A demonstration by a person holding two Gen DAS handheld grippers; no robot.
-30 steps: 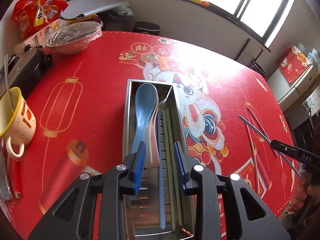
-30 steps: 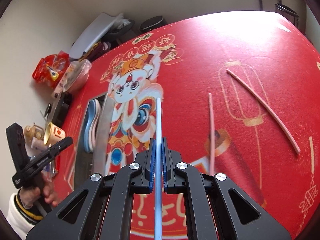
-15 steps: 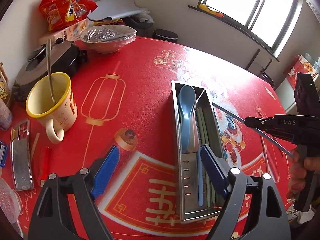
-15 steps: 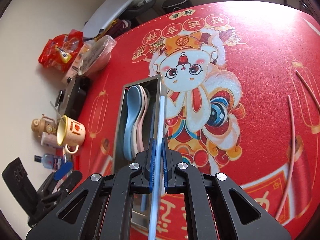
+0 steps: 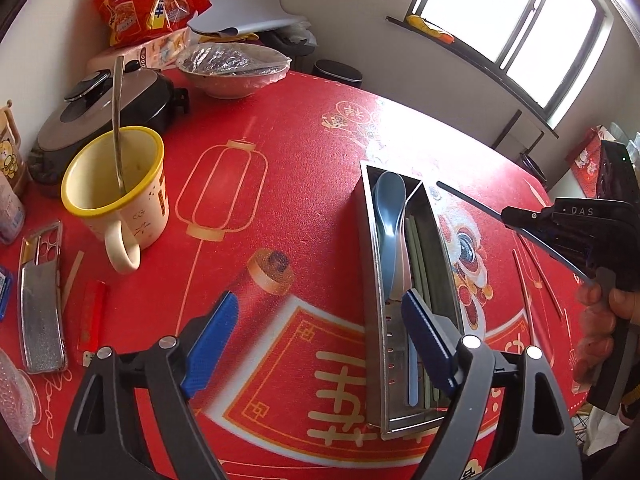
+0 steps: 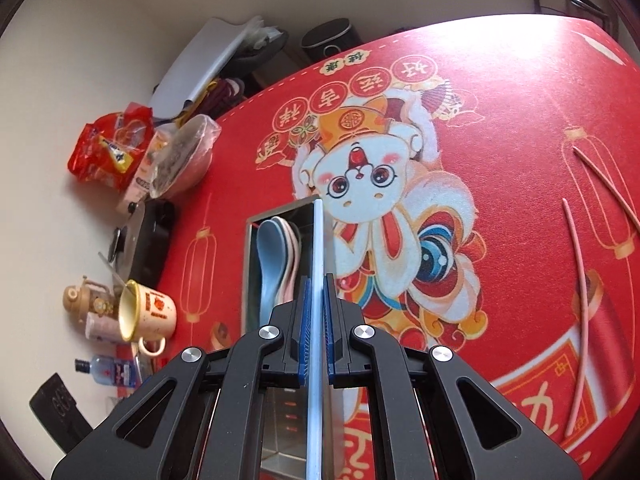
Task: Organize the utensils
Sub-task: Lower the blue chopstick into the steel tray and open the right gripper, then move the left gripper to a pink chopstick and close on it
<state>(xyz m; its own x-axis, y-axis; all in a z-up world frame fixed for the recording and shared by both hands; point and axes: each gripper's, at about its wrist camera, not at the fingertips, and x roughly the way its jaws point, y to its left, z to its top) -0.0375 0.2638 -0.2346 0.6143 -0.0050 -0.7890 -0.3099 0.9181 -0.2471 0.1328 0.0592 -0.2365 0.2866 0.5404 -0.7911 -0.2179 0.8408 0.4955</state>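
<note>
Blue chopstick (image 6: 318, 264) clenched in my right gripper (image 6: 316, 332), apparently above the steel tray (image 5: 370, 240); my left gripper (image 5: 320, 340) released, empty.

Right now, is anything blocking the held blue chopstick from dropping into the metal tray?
Nothing visible does. The right gripper holds the blue chopstick above the metal tray; the spoons fill the other compartment, and the left gripper stands open nearer.

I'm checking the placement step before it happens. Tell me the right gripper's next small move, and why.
Probably lower the right gripper toward the steel tray and let go there. Its fingers are shut on a light blue chopstick whose tip hangs over the tray's right compartment, where the left wrist view shows a matching blue chopstick and green ones. The spoons fill the other side.
</note>
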